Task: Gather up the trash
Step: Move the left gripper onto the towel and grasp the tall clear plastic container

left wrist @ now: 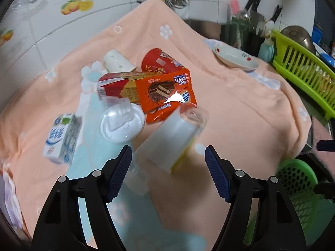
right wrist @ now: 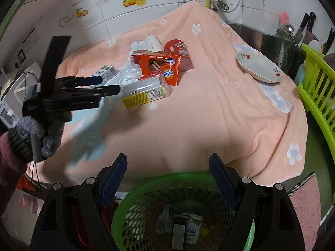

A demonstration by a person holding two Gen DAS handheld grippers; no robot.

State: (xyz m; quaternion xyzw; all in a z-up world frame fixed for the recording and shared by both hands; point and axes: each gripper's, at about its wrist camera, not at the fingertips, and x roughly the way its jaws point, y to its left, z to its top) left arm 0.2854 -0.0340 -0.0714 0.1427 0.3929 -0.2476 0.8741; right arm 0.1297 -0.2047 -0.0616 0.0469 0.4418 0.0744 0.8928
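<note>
A pile of trash lies on the peach cloth: an orange snack wrapper (left wrist: 167, 94) (right wrist: 161, 67), a red cup (left wrist: 159, 60) (right wrist: 178, 50), a white paper cup (left wrist: 117, 61), a red box (left wrist: 117, 87), a clear lid (left wrist: 122, 123), a milk carton (left wrist: 62, 138) (right wrist: 105, 73) and a clear-wrapped yellow-edged box (left wrist: 171, 142) (right wrist: 144, 94). My left gripper (left wrist: 168, 156) (right wrist: 108, 85) is open, just short of the wrapped box. My right gripper (right wrist: 167, 167) is open and empty above the green basket (right wrist: 144, 205), which holds some trash.
A white dish (left wrist: 234, 59) (right wrist: 257, 69) sits at the cloth's far right. A lime drying rack (left wrist: 303, 73) (right wrist: 316, 87) and knives (left wrist: 253, 6) stand to the right. The tiled wall is behind. The basket rim shows in the left view (left wrist: 297, 179).
</note>
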